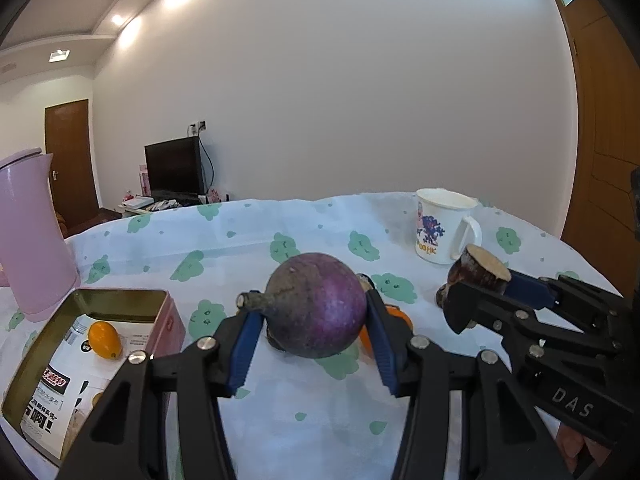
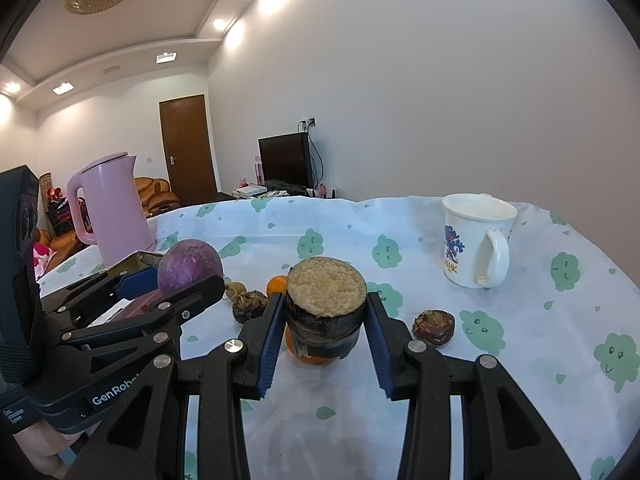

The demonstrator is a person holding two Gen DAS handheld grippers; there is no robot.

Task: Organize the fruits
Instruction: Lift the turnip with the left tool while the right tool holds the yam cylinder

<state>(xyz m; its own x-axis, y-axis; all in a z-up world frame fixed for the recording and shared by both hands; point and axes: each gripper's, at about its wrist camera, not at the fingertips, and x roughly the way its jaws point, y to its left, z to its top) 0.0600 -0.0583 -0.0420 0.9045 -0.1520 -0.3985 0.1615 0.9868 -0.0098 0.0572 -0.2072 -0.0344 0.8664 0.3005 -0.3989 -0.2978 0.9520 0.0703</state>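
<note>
Fruit is held in both grippers, each piece lifted clear of the tabletop [image 1: 280, 408]. The left gripper [image 1: 312, 320] has its jaws closed on a round purple fruit [image 1: 316, 304], the blue pads pressing on its two sides, so the widest part sits between them and cannot roll out. The right gripper [image 2: 326, 320] has its jaws closed on a short dark sugarcane piece [image 2: 326, 304], which stands upright with its pale cut face on top; the flat sides give the pads a good hold.

The open metal tin [image 1: 158, 320] lies just beside the left gripper, and one small orange fruit [image 1: 104, 338] is already inside. I judge that the tin is the collecting place, and both pieces are to go there. Small oranges [image 2: 277, 285] and two dark brown water chestnuts [image 2: 434, 326] lie loose on the cloth, not yet sorted. The mug [image 2: 476, 240] and the pink kettle [image 2: 114, 208] stand apart.
</note>
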